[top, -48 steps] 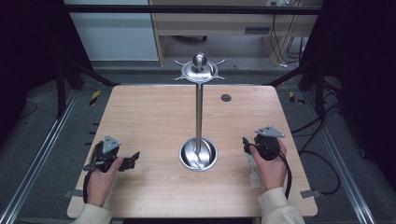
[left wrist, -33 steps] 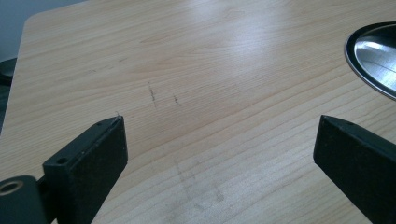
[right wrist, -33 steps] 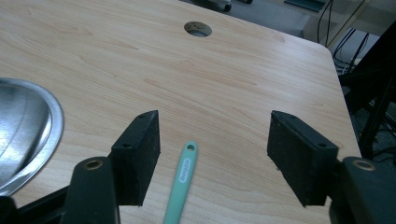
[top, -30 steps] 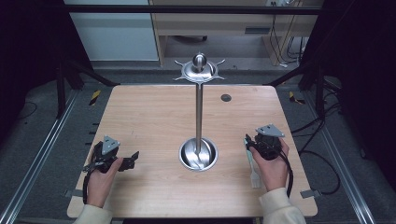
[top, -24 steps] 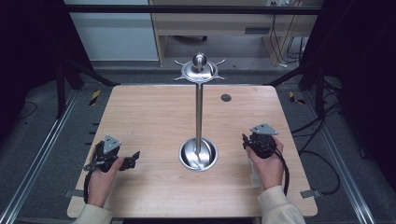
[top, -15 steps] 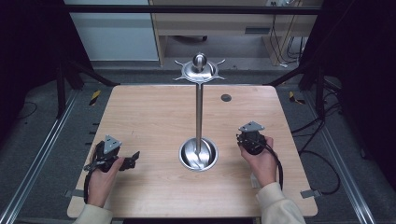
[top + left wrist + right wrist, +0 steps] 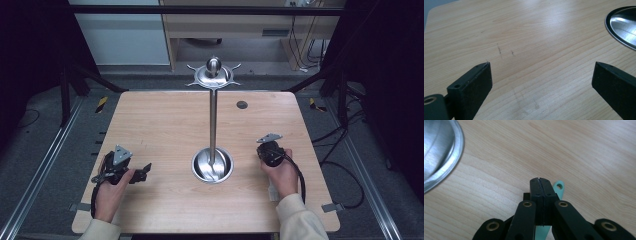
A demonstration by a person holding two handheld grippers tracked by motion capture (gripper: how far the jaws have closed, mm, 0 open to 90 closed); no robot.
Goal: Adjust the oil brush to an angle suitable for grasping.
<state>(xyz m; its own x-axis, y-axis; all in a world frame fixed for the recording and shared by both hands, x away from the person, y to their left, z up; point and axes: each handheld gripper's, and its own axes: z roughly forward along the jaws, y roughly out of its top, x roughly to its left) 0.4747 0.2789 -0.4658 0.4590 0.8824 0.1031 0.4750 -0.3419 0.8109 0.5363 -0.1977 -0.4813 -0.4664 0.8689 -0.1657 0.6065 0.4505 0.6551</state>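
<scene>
One wooden table (image 7: 165,125) carries everything, and at its middle stands a tall steel stand (image 7: 213,120): a thin pole with a crown of hooks (image 7: 213,75) on top and a round dished base (image 7: 212,165) below. It looks heavy, rigid and slick, so it is better left standing than gripped. The person's left hand (image 7: 107,192) rests low near the table's near left corner, with the left gripper (image 7: 142,172) aimed across at the base, jaws spread wide over bare wood and holding nothing. The right hand (image 7: 282,175) lies just right of the base, its right gripper (image 7: 269,150) pointing away from the person, jaws pressed flat together. Under those jaws lies a mint-green strip (image 7: 559,187) with a hole at its far end, probably a utensil handle meant for a hook. Whether it is touched I cannot tell. It looks thin, light, stiff plastic lying flat, so an edge pinch near the hole seems best.
</scene>
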